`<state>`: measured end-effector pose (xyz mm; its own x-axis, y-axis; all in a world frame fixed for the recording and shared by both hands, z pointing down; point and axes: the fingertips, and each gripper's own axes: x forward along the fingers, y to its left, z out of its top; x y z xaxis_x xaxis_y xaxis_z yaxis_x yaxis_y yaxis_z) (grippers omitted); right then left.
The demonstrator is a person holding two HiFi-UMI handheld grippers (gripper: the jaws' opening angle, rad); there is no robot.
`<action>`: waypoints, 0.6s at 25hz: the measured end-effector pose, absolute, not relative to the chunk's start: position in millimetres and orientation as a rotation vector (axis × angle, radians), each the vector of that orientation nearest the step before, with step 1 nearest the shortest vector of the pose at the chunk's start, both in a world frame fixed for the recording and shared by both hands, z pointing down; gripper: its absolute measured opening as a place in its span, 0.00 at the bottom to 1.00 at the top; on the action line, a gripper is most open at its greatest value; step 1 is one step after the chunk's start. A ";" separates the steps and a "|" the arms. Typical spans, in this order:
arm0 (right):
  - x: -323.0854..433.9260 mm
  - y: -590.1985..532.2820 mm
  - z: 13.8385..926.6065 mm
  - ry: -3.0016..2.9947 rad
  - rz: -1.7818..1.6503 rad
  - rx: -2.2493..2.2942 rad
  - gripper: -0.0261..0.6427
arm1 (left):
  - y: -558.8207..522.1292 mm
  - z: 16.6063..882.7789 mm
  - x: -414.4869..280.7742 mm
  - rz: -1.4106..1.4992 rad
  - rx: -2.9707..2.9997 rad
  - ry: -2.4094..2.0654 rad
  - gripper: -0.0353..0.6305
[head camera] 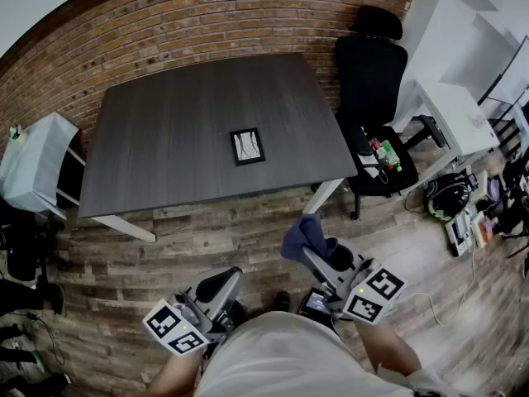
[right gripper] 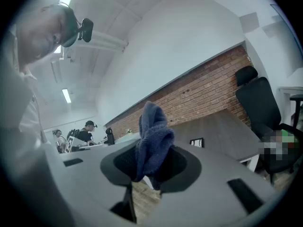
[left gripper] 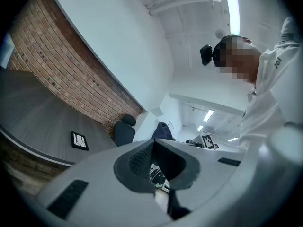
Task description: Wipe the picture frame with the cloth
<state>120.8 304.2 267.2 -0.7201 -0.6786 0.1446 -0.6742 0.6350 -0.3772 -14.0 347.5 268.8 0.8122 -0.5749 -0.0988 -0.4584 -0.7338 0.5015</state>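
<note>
picture frame: a small dark frame (head camera: 247,146) lies flat on the tabletop, right of the middle and nearer the near edge than the far one, with bare table on all sides. it also shows small in the left gripper view (left gripper: 79,141) and the right gripper view (right gripper: 197,142).
table: a dark grey tabletop (head camera: 165,131) on white legs; its far edge runs along the brick wall (head camera: 165,31).
cloth: a dark blue cloth (head camera: 302,236) is bunched up and sticks out past the tips of the right gripper, off the table, over the wooden floor (head camera: 207,238) in front of the near right corner. in the right gripper view it stands up from between the pads (right gripper: 152,141).
right gripper: the right gripper (head camera: 318,253) has its jaws clamped on the cloth (right gripper: 151,167); it is held close to the person's body, well apart from the frame.
left gripper: the left gripper (head camera: 221,285) has its jaws closed tip to tip with nothing between them (left gripper: 152,161); it sits low over the floor, short of the near edge.
chair: a black office chair (head camera: 372,81) stands just beside the right edge of the table, near the far right corner.
</note>
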 end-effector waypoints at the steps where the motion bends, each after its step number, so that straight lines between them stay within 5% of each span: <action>1: 123.4 304.3 268.7 2.830 -0.648 -1.174 0.20 | 348.0 269.8 -12.2 -0.341 2.534 -0.772 0.06; 15: 169.7 283.3 288.5 2.864 -0.694 -1.237 0.20 | 334.1 279.0 13.9 -0.308 2.511 -0.887 0.06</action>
<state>169.7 283.3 288.5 -0.6992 -0.6812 0.2168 -0.7049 0.6065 -0.3678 13.9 334.1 279.0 0.7675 -0.6386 -0.0565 -0.5364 -0.6879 0.4889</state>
